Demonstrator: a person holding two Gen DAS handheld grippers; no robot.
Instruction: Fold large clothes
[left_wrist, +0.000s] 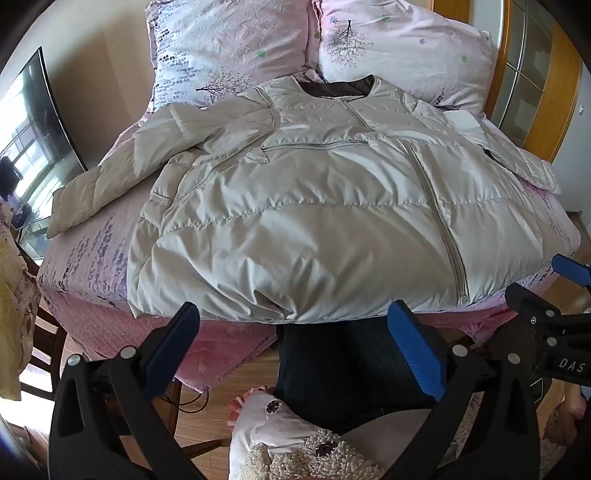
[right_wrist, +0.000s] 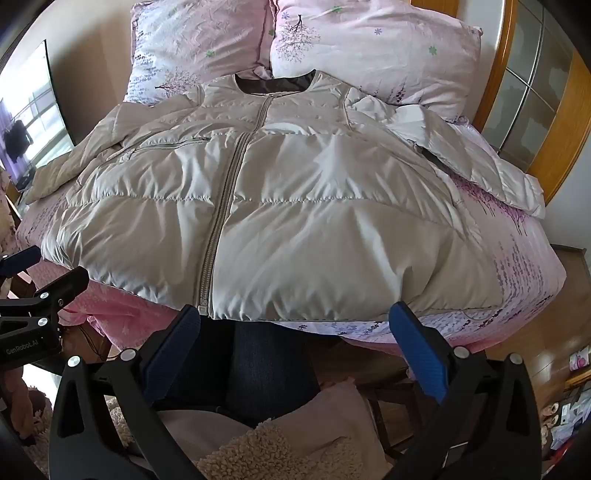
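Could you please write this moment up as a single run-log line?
stage: pre-fold | jacket: flat on bed, zipped, untouched | left gripper: open, empty | right gripper: open, empty

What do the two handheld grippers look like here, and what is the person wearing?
Both the left gripper and the right gripper are black, angular frames with silver round bolts and blue ribbed pads on the jaws. White lettering marks their housings. The person wears dark trousers and a pale pink top with fleecy cream trim.
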